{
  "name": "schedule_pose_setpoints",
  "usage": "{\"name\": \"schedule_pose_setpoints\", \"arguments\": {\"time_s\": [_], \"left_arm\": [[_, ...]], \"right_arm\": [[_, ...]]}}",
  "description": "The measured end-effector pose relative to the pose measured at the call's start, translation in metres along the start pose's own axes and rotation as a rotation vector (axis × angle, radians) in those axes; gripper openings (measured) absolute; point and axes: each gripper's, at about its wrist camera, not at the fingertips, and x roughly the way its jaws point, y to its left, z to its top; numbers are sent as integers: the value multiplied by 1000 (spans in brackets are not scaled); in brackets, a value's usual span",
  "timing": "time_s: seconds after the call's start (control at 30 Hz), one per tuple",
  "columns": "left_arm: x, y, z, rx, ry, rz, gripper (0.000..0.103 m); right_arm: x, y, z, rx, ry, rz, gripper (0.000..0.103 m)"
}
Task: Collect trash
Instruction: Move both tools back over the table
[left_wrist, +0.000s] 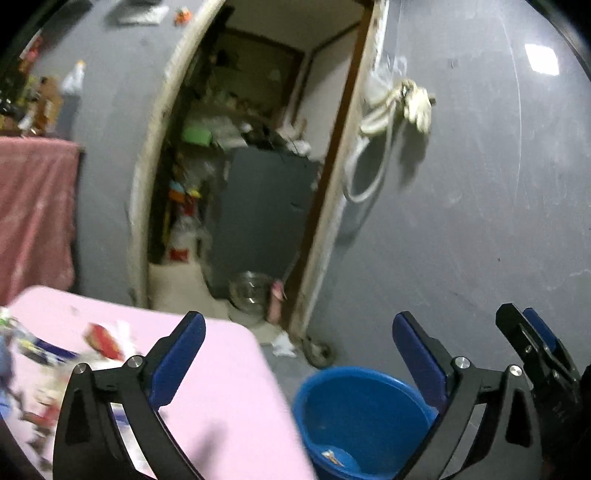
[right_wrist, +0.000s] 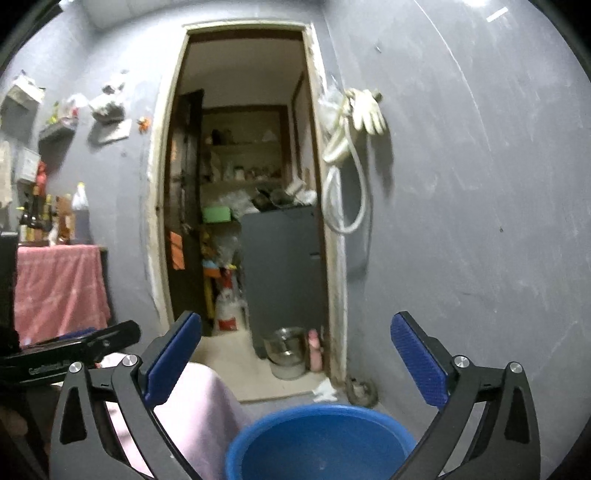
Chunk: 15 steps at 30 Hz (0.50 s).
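A blue plastic bucket (left_wrist: 369, 413) stands on the floor beside the pink table (left_wrist: 229, 387). At the bucket's bottom lies a small scrap of trash (left_wrist: 332, 458). Blurred wrappers, one of them red (left_wrist: 103, 341), lie on the table's left part. My left gripper (left_wrist: 299, 354) is open above the table's corner and the bucket's rim, with nothing between its pads. In the right wrist view my right gripper (right_wrist: 295, 354) is open and empty above the same bucket (right_wrist: 321, 443). At the right edge of the left wrist view show the right gripper's fingers (left_wrist: 532, 339).
A doorway (right_wrist: 243, 184) opens straight ahead into a cluttered storeroom. On the floor there stand a steel pot (right_wrist: 284, 350) and a crumpled white paper (right_wrist: 325, 391). Gloves and a hose (right_wrist: 354, 122) hang on the grey wall. A pink cloth (right_wrist: 55, 288) covers a stand at left.
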Motion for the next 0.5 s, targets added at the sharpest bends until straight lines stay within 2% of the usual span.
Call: {"name": "schedule_pose_setpoints", "arguments": {"time_s": [0.33, 0.5], "left_arm": [[-74, 65, 11, 15, -65, 132, 99], [-109, 96, 1, 34, -71, 212, 99]], "right_arm": [[-14, 73, 11, 30, -33, 104, 103], [-21, 110, 9, 44, -27, 167, 103]]}}
